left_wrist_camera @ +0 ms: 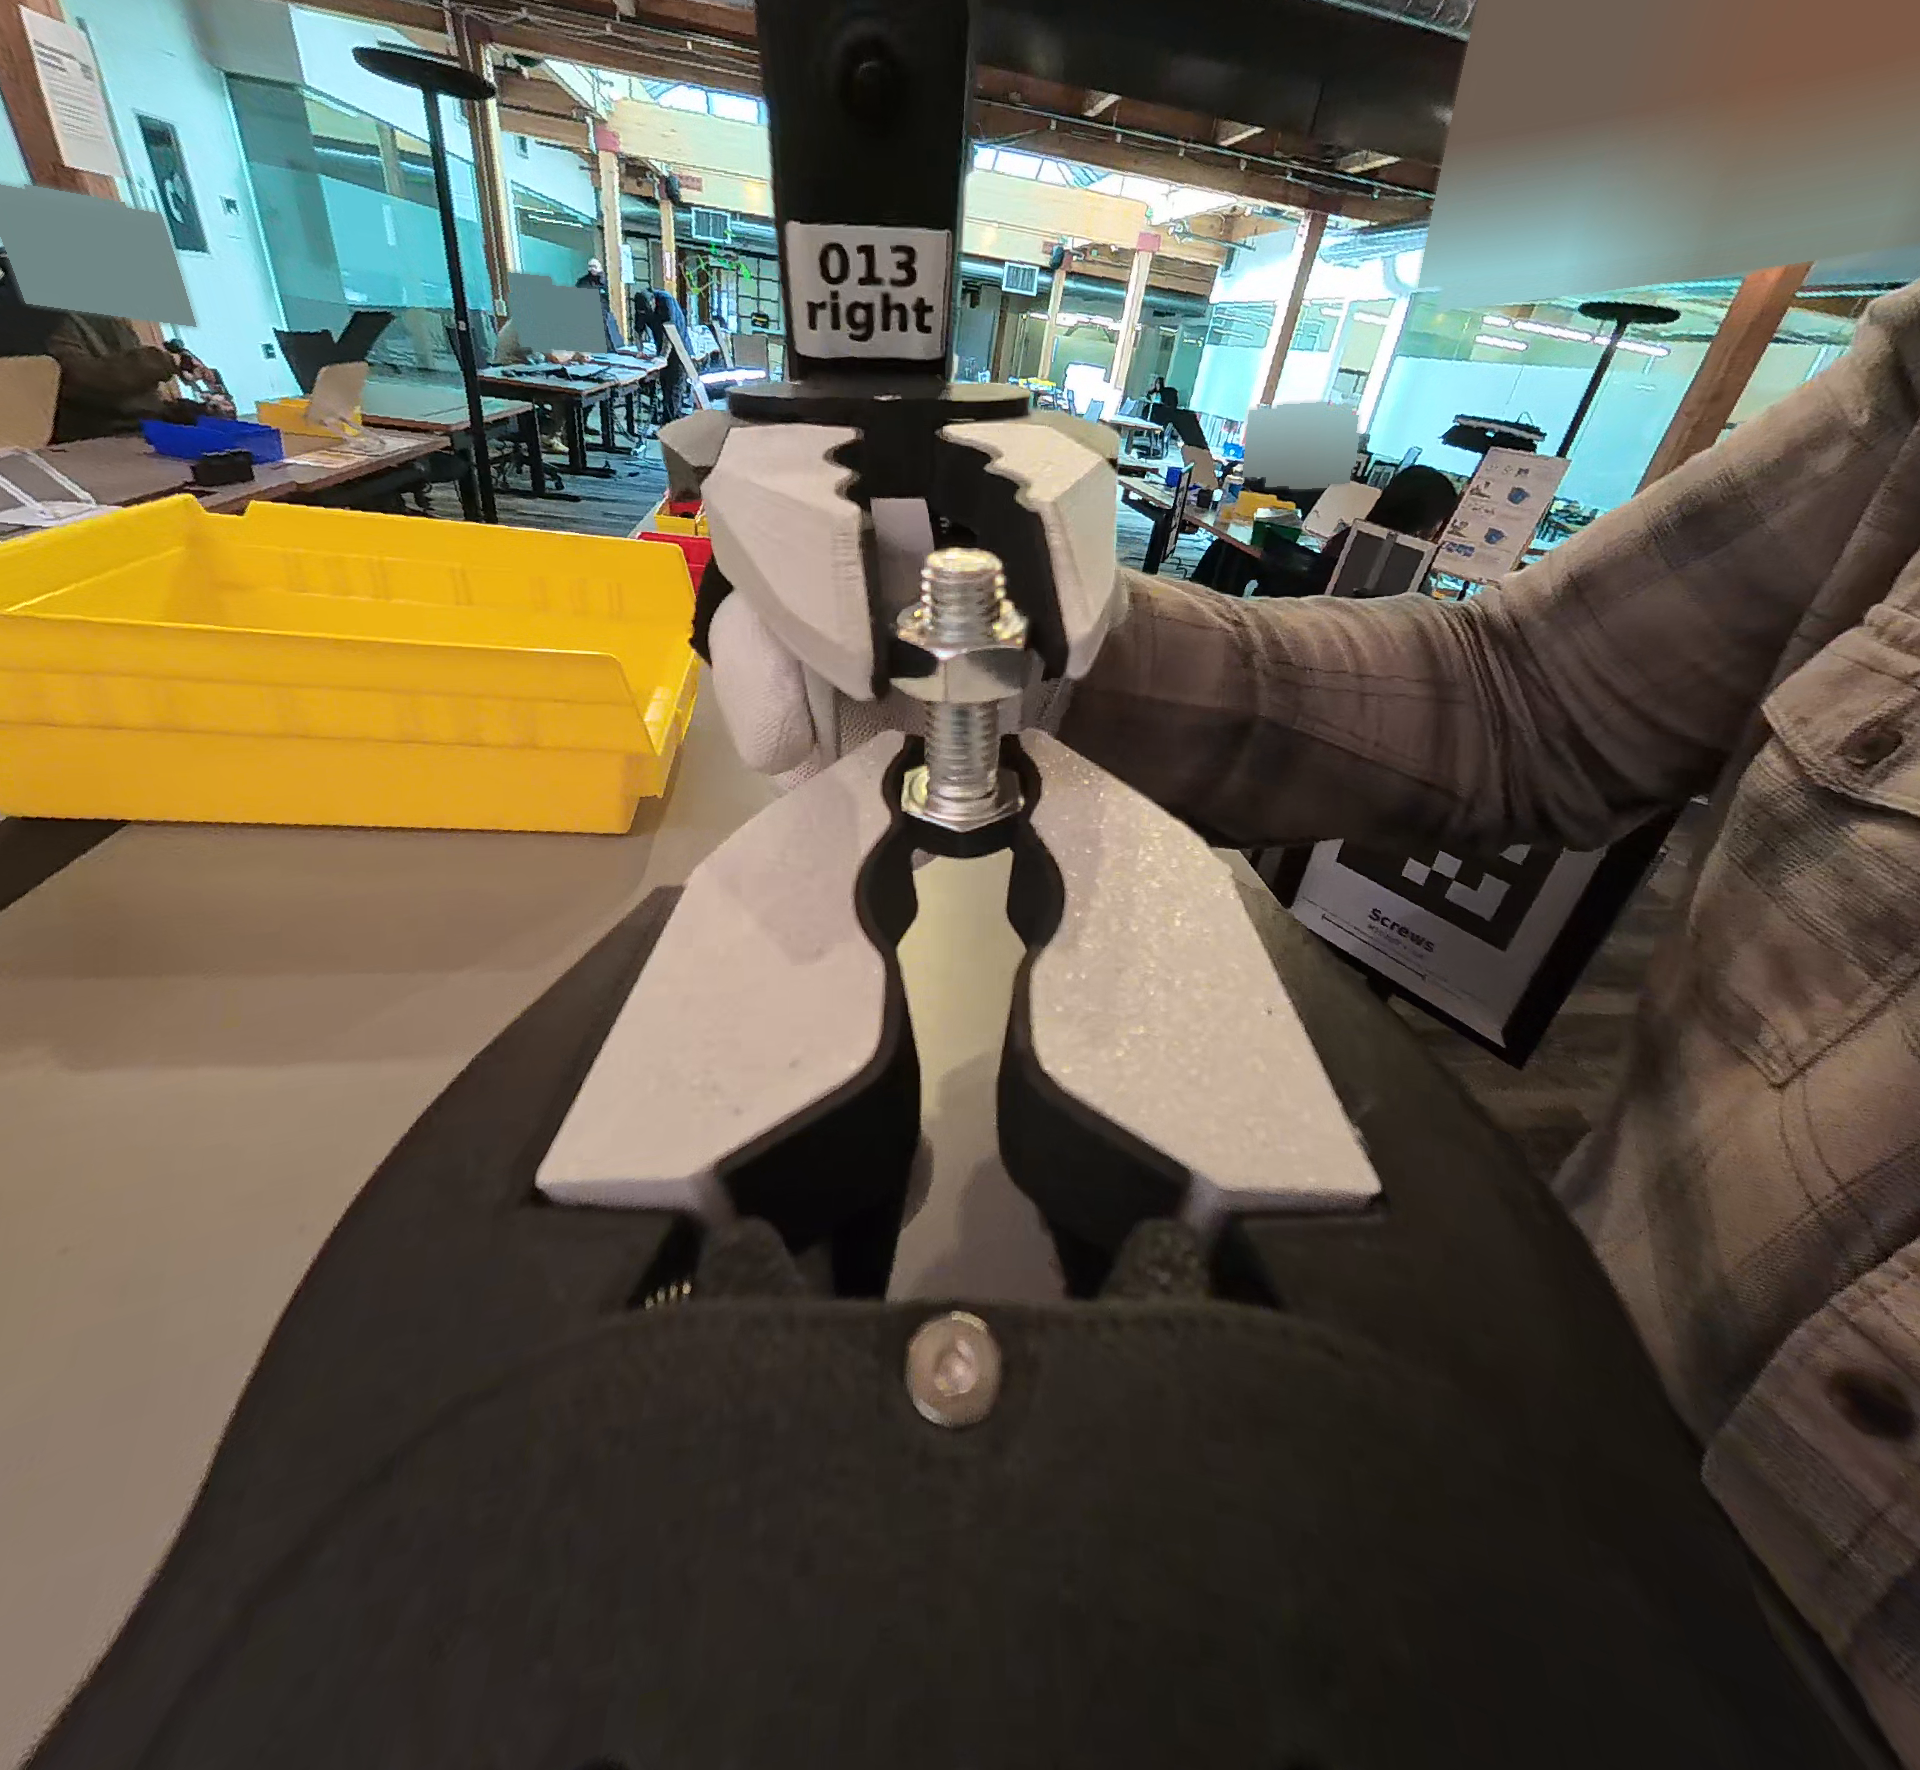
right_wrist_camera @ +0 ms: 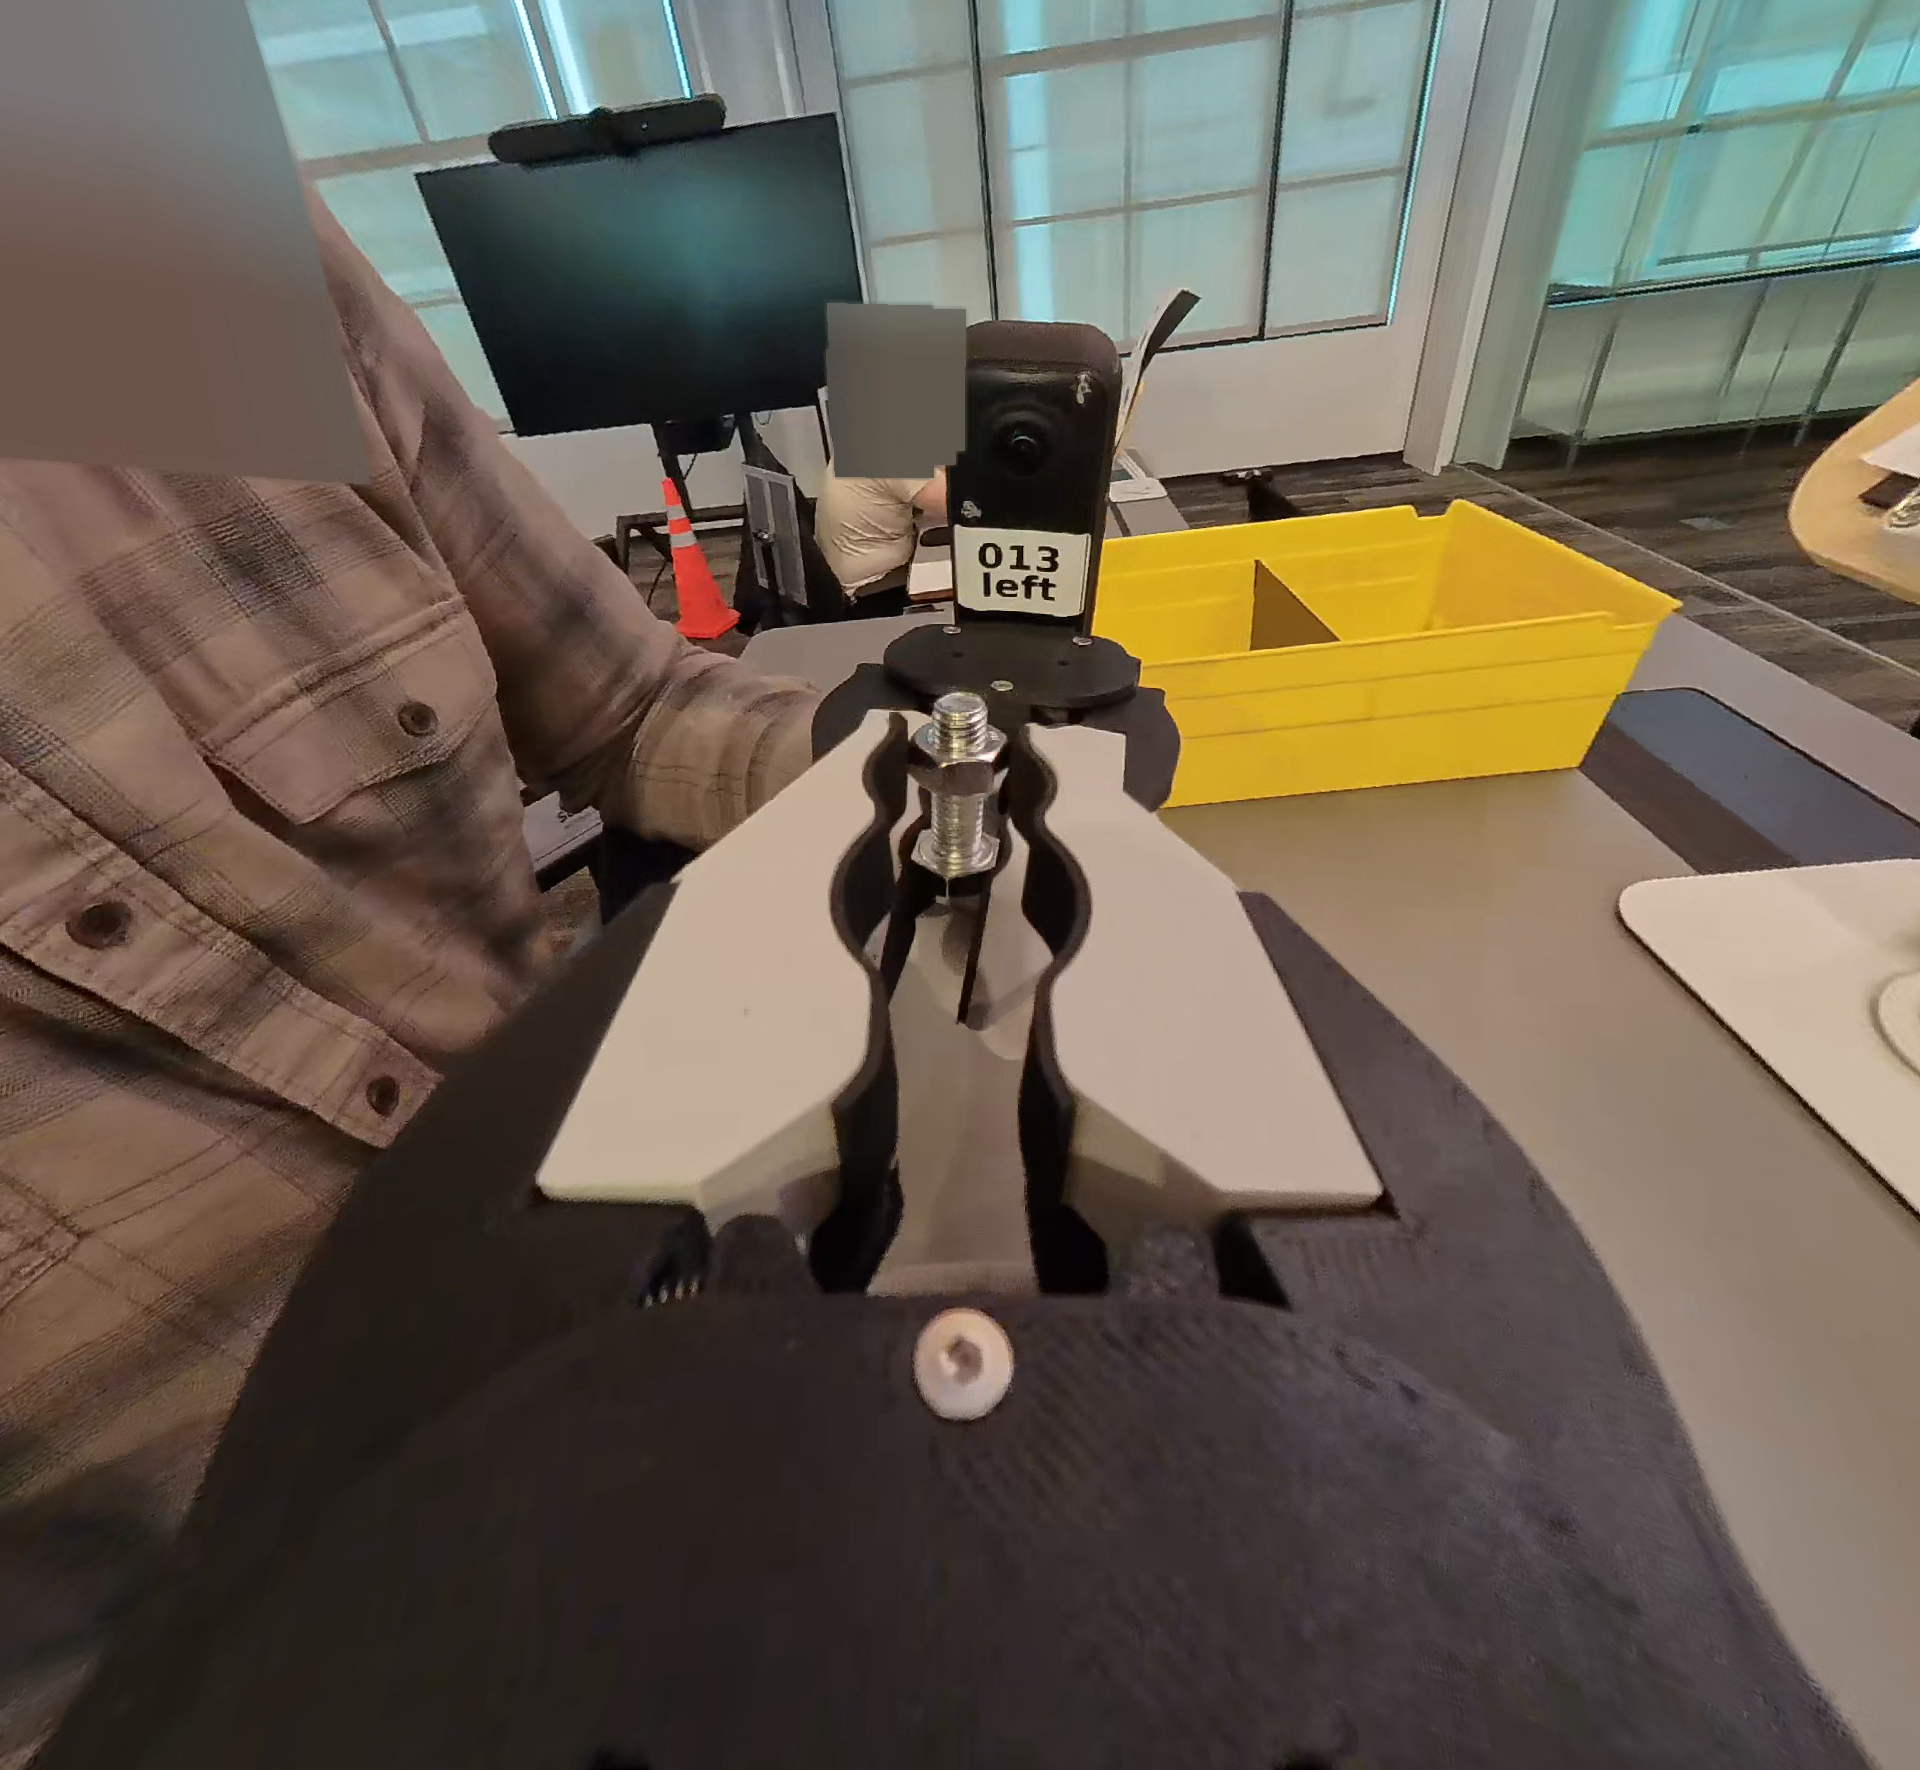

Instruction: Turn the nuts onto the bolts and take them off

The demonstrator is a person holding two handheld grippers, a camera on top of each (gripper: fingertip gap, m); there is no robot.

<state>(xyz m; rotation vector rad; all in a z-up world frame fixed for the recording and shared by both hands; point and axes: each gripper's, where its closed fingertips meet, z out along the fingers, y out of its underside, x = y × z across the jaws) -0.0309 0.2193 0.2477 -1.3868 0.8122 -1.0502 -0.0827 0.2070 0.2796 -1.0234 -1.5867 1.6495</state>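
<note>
A silver bolt (left_wrist_camera: 961, 744) stands upright above the grey table (left_wrist_camera: 260, 993), thread end up. My left gripper (left_wrist_camera: 961, 811) is shut on its hex head at the bottom. A silver nut (left_wrist_camera: 961, 666) sits on the thread a little below the top. The right gripper (left_wrist_camera: 961, 681) faces mine and is shut on that nut. In the right wrist view my right gripper (right_wrist_camera: 956, 770) clamps the nut (right_wrist_camera: 954, 770), with the bolt (right_wrist_camera: 956, 821) passing through it. The left gripper (right_wrist_camera: 956, 873) holds the bolt head just beneath.
A yellow plastic bin (left_wrist_camera: 312, 681) stands on the table to my left; it also shows in the right wrist view (right_wrist_camera: 1403, 712). A white pad (right_wrist_camera: 1787, 972) lies at the table's right. A person's plaid sleeve (left_wrist_camera: 1455, 681) and gloved hand (left_wrist_camera: 769, 702) hold the right gripper. Left tips to right tips: about 5 cm.
</note>
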